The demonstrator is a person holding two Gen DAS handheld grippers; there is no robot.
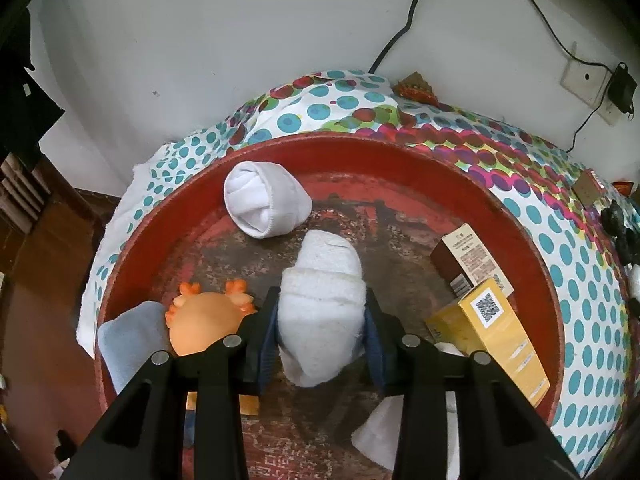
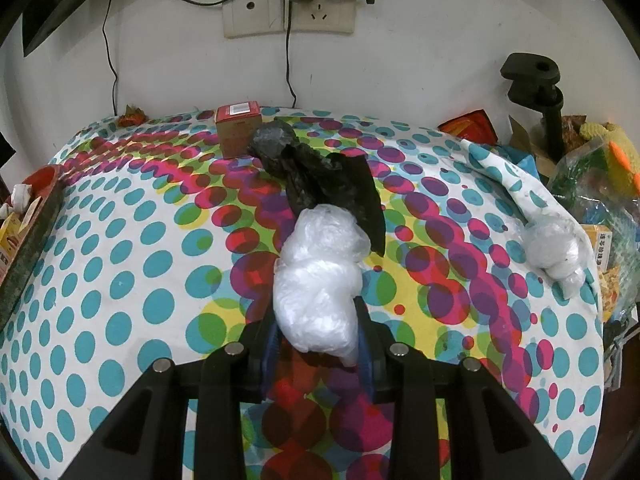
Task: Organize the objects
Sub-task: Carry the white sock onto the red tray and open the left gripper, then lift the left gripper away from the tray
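In the left wrist view my left gripper [image 1: 320, 316] is shut on a rolled white sock [image 1: 320, 280] and holds it over the round red tray [image 1: 400, 156]. A second rolled white sock [image 1: 264, 204] lies in the tray beyond it. An orange toy [image 1: 204, 320] sits at the tray's left. In the right wrist view my right gripper [image 2: 318, 328] is shut on a crumpled clear plastic bag [image 2: 320, 276] above the dotted tablecloth [image 2: 120, 280]. A crumpled black plastic bag [image 2: 316, 176] lies just beyond it.
The tray also holds a yellow box [image 1: 500, 332], a brown box [image 1: 468, 260] and a grey cloth [image 1: 128, 340]. On the table are a red-topped box [image 2: 238, 128], another clear bag [image 2: 552, 252], clutter at right [image 2: 592, 168] and the tray's edge [image 2: 28, 240]. Cables hang from a wall socket [image 2: 288, 16].
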